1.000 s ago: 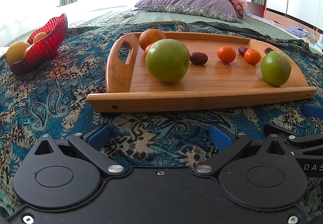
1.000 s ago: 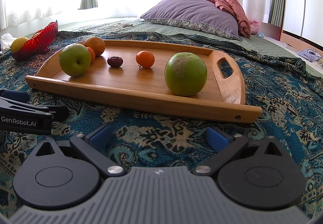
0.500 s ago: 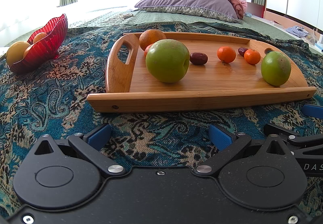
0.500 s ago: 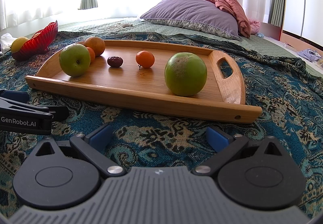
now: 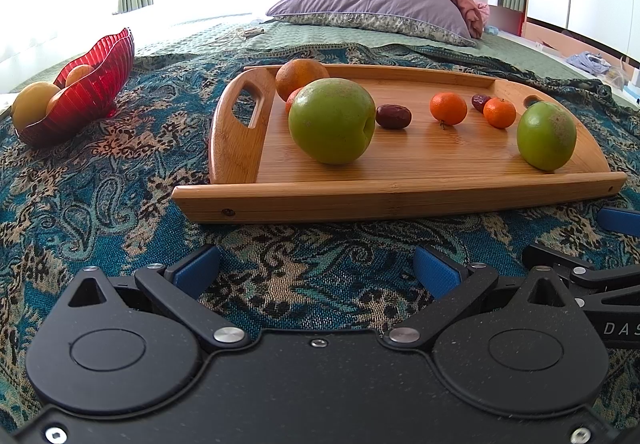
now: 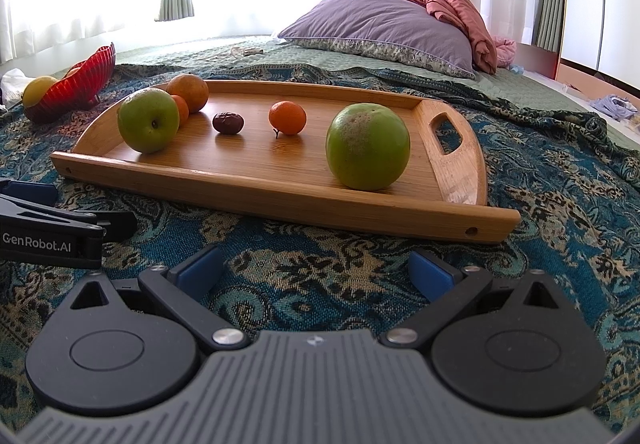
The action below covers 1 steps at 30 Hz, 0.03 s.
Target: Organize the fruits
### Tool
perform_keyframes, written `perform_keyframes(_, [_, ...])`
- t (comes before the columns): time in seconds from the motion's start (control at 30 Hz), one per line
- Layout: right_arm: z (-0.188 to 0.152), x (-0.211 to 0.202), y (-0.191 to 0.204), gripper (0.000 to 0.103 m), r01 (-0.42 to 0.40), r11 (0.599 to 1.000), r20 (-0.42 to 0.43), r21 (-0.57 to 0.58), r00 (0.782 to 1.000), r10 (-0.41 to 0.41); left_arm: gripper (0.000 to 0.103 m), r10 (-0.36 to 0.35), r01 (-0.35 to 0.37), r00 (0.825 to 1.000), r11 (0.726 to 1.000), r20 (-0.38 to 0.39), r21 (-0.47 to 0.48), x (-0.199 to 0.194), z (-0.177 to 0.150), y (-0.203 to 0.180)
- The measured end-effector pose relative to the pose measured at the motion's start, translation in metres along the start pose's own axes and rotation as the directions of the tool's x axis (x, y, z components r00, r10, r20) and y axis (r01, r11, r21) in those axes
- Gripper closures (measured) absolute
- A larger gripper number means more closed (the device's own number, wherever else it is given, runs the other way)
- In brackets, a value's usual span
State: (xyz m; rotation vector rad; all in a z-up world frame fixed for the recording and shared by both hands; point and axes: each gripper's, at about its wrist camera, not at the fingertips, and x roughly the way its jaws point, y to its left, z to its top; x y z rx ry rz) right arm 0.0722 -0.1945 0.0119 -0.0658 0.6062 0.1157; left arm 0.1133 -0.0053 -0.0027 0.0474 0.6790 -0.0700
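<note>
While both sit low on the patterned bedspread (image 5: 100,180), the left gripper (image 5: 316,268) and right gripper (image 6: 316,268) have their jaws spread wide, holding nothing. Ahead lies the wooden tray (image 6: 280,184), mid-bed, carrying two green apples (image 6: 367,146) (image 6: 148,120), an orange (image 6: 188,92), small tangerines (image 6: 287,117) and a dark date (image 6: 228,122). The red bowl (image 5: 96,76), already holding fruit, sits near the bed's left edge.
</note>
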Motion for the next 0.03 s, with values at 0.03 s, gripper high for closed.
perform_keyframes(0.03, [0.0003, -0.0002, -0.0005, 0.0, -0.002, 1.0, 0.0, 0.003, 1.0, 0.002, 0.0, 0.0, 0.0, 1.0, 1.0, 0.0, -0.001, -0.0001, 0.0001, 0.0])
